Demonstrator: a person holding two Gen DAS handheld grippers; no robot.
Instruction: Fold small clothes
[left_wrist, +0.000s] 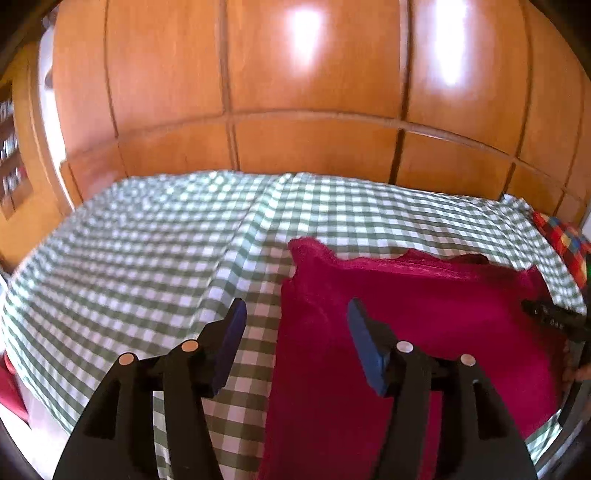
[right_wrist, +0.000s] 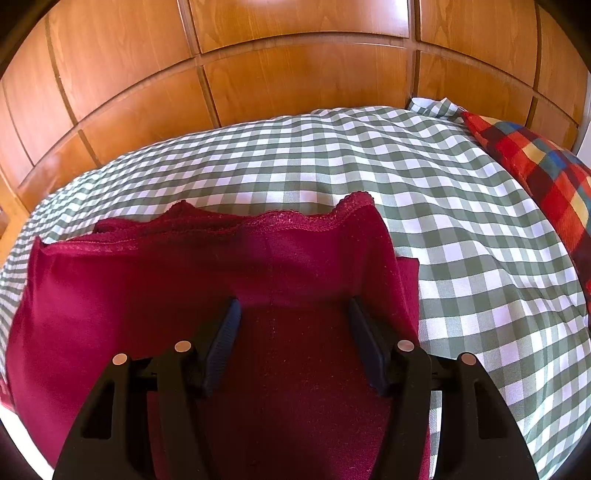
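A dark red garment (right_wrist: 207, 280) lies on a bed covered with a green-and-white checked sheet (right_wrist: 461, 229). Its lace-trimmed edge (right_wrist: 295, 219) faces the wooden wall panels (right_wrist: 295, 81) behind the bed, and one side is folded over onto the rest, so a second layer shows along the right border in the right wrist view. A plaid pillow (right_wrist: 535, 162) in red, blue and yellow sits at the far right corner of the bed, well apart from the garment.

The right gripper (right_wrist: 293, 306) hangs over the middle of the garment, pointing down at it. Its jaws stand apart and nothing is pinched between them; the red cloth simply shows through the gap. Whether the tips touch the fabric I cannot tell.

The left gripper (left_wrist: 295, 308) hovers above the garment's left edge (left_wrist: 284, 314). Its jaws are apart too, with nothing between them: one blue pad (left_wrist: 231, 343) is over the checked sheet, the other over the red cloth. In that view the fabric looks blurred. At the far right edge, a dark part of the other tool (left_wrist: 554, 317) reaches in over the garment.
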